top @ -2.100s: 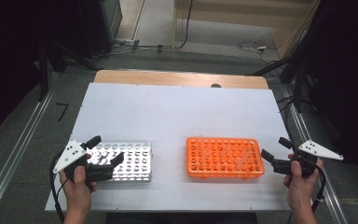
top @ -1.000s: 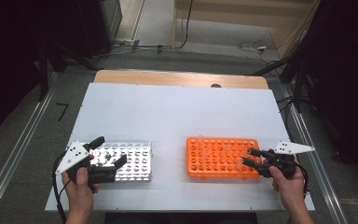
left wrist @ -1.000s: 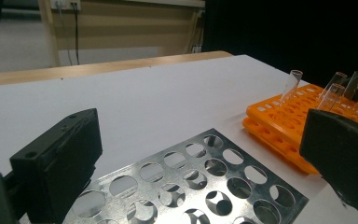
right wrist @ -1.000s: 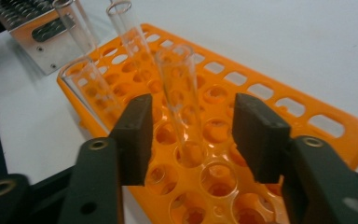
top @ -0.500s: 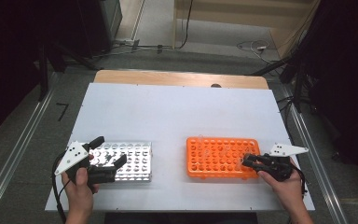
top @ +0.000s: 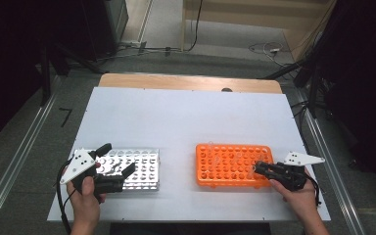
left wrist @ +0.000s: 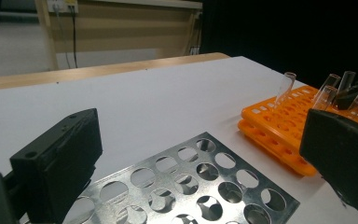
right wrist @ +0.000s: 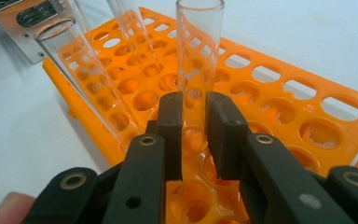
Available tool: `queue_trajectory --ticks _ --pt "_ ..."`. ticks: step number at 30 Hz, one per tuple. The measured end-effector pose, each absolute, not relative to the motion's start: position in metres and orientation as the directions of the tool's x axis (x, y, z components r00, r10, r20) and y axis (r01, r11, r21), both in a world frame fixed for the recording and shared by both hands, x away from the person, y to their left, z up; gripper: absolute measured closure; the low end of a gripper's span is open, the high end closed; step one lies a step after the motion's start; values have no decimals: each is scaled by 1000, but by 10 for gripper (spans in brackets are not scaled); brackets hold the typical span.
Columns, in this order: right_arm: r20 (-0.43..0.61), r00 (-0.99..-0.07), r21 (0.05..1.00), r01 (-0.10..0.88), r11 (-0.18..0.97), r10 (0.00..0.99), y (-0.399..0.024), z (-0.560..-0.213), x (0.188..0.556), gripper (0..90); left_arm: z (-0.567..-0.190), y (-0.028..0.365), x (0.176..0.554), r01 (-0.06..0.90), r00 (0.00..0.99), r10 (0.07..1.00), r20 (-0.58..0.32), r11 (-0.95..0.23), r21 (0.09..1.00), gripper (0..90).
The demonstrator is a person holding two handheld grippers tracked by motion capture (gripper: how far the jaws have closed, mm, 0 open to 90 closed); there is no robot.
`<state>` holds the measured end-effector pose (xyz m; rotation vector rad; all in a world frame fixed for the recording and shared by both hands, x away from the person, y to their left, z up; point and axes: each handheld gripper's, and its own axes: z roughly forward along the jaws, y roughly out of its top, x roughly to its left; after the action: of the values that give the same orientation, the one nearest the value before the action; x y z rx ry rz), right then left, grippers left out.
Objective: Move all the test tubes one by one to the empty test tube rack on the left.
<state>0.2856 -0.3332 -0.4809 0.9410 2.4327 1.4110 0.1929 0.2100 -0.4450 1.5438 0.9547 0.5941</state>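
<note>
Near the tabletop's front right corner, right gripper [right wrist: 193, 135] clamps a glass tube [right wrist: 197, 60] standing in the orange rack [top: 234, 165]. Squeeze too hard, it cracks; pull off-axis, it jams. Left gripper [top: 116, 169] gapes over metal rack [top: 142, 171].

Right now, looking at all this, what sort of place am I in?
Probably a lab bench set up for recording hand work. An orange rack holds clear glass tubes, a metal rack sits beside it on a white table, and cables run over the floor behind.
</note>
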Motion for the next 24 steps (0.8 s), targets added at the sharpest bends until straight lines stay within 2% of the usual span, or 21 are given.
queue_trajectory --ticks 9,14,24 --pt "177 -769 814 465 348 614 -333 -477 287 739 -444 209 192 246 539 831 -137 0 969 0" --pt "210 -755 822 481 306 622 -336 -470 286 739 -444 207 192 246 543 829 -136 -2 969 0" --pt "186 -748 844 453 287 637 -337 -450 284 740 -443 203 192 246 556 821 -132 -11 969 0"
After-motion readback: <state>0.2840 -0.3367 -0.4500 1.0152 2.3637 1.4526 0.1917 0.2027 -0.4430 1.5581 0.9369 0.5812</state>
